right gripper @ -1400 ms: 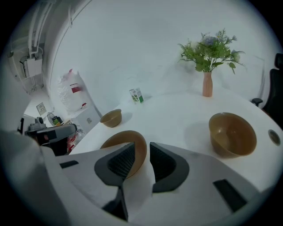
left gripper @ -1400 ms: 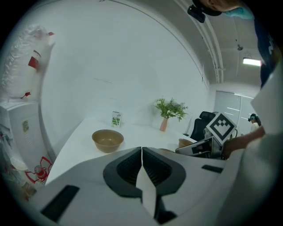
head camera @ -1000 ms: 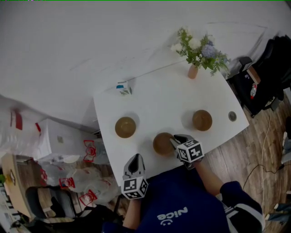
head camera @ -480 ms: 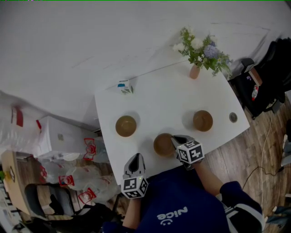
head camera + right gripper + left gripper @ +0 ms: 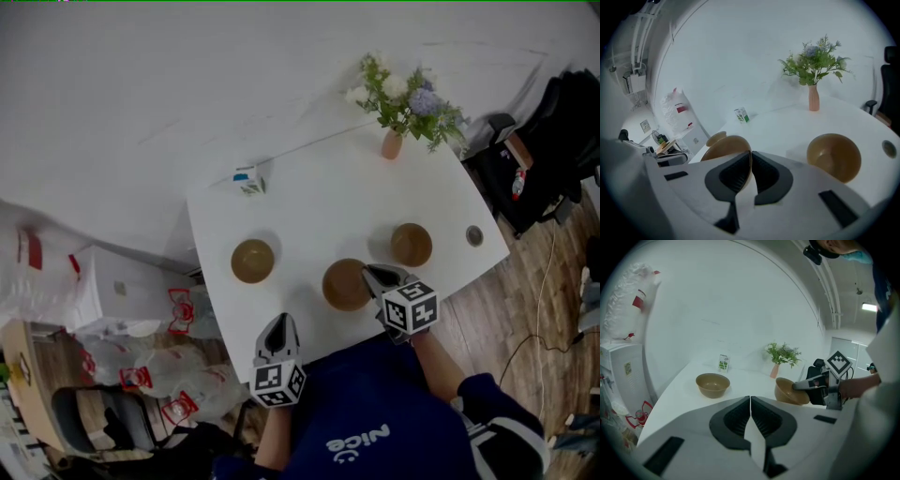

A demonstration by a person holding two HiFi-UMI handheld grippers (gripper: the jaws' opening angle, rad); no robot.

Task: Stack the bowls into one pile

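Right gripper [image 5: 377, 276]: jaws pressed onto the rim of the middle bowl [image 5: 343, 285], pinching its wall at the bowl's 3 o'clock side in the head view. Right gripper view agrees: the brown wall of the bowl [image 5: 723, 146] runs up between the two dark pads, which stand nearly together around it [image 5: 751, 161]. From the left gripper view the bowl [image 5: 789, 391] sits tilted, mouth leaning to 10 o'clock, and the right gripper [image 5: 806, 386] has it by the raised edge. Its base is hidden there, so contact with the table cannot be told.

Left gripper [image 5: 278, 324]: jaws pressed together, nothing between them [image 5: 750, 401]. It is at 8 o'clock from the middle bowl, over the near edge of the table [image 5: 319, 202], apart from every bowl.

Other bowls, head view:
- left bowl [image 5: 252, 261] at 9 to 10 o'clock from the middle bowl, upright on the table, well apart.
- right bowl [image 5: 412, 244] at 2 o'clock, upright, near the right gripper but not touching.

No bowl is inside another.

Further out on the table:
- small round disc [image 5: 474, 235] at 3 o'clock from the right bowl, near the table edge.
- carton [image 5: 248, 178], white with green and blue print, at 11 o'clock, by the far left corner.
- pink vase [image 5: 392, 143] at 1 o'clock, far right corner, holding flowers [image 5: 405, 96], white and lilac with green leaves.

Off the table: white bags [image 5: 173, 370] with red print on the floor at 8 o'clock; black chair [image 5: 548, 159] at 3 o'clock.
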